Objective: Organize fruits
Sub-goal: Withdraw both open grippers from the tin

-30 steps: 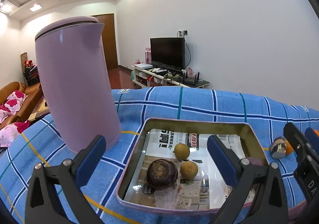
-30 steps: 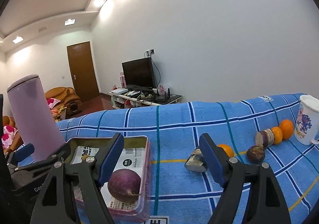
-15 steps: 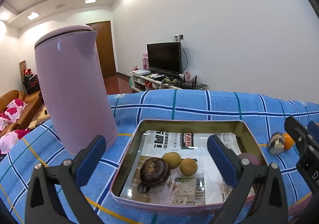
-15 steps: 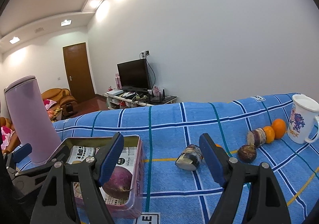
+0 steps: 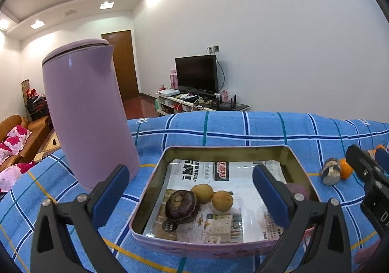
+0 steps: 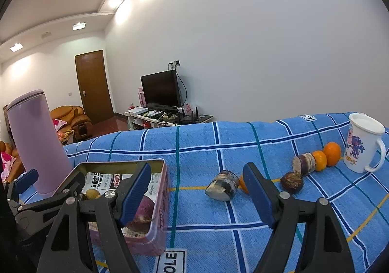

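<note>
A pink tin tray [image 5: 228, 150] lined with newspaper holds a dark round fruit [image 5: 181, 205], two small yellow-brown fruits [image 5: 222, 200] and a purple one [image 6: 144, 209]. My left gripper [image 5: 189, 195] is open and empty, above the tray's near side. My right gripper [image 6: 198, 196] is open and empty over the blue cloth, right of the tray [image 6: 160, 205]. Ahead of it lie a cut taro piece [image 6: 222, 188] with an orange behind it, a dark fruit [image 6: 291, 182], another cut piece [image 6: 302, 163] and two oranges [image 6: 327, 155].
A tall lilac kettle [image 5: 85, 112] stands left of the tray; it also shows in the right wrist view [image 6: 36, 139]. A white printed mug [image 6: 362, 143] stands at the far right. The checked blue cloth [image 6: 218, 141] covers the table; a TV stand and sofa lie beyond.
Both grippers have pulled back and risen a little, so the tray and the fruits on the cloth sit farther off. Both stay open and empty.
</note>
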A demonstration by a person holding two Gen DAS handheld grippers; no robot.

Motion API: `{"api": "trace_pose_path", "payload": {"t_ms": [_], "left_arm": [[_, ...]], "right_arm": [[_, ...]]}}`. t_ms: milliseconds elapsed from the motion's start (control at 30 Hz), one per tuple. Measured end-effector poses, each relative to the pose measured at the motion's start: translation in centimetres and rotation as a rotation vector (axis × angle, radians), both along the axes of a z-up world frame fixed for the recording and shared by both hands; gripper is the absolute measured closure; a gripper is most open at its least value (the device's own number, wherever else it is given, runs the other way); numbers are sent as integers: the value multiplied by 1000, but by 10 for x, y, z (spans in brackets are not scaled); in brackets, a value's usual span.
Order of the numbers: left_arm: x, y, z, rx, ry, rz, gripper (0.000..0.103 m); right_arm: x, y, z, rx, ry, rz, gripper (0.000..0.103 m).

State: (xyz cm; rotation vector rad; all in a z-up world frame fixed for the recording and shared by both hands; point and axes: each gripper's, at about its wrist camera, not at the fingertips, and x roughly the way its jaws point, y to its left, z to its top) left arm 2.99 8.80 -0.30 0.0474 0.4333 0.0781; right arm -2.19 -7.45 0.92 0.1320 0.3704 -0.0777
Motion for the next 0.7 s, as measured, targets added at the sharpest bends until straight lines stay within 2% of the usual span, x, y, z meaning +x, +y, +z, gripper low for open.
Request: {"api": "trace_pose_path", "payload": {"t_ms": [700], "left_arm": [[-17,-3,1,-37,13,-29,0]], "right_arm": [[-16,-17,2,-17,26,-31,24]]}}
